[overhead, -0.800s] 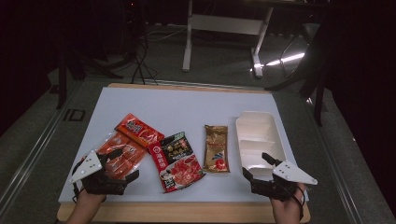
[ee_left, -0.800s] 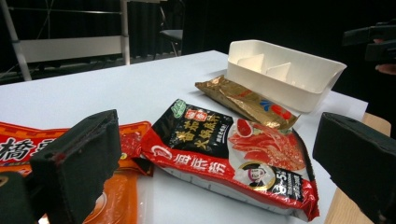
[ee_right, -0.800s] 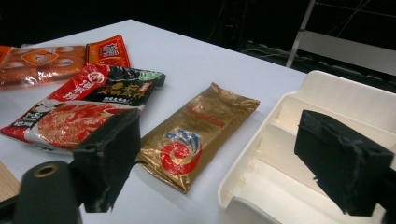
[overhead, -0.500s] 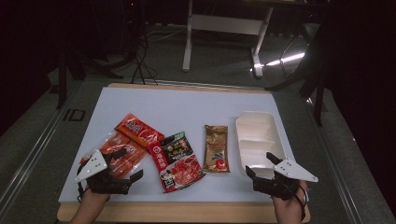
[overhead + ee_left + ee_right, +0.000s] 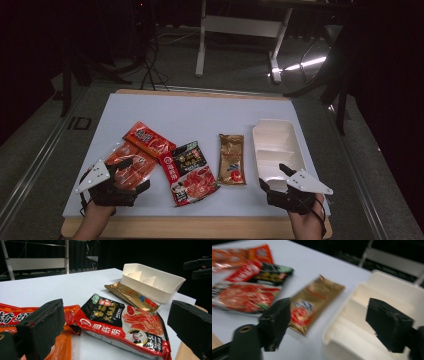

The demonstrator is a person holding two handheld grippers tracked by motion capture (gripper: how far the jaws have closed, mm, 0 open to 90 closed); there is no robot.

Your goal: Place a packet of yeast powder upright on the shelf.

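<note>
Here, at the near bench edge:
Left gripper point(image 5: 131, 180): jaws released, wide apart, nothing between them; it hangs over the orange-red packet point(image 5: 126, 162).
Right gripper point(image 5: 274, 179): jaws released and bare, at the near end of the white tray point(image 5: 295, 131).
Gold sachet point(image 5: 231, 159): flat, just beside the tray's left wall, perhaps touching it; the right gripper view is blurred.
Black-and-red packet point(image 5: 190, 172): between the sachet and the orange-red packet.
Bench point(image 5: 200, 110): white.
</note>
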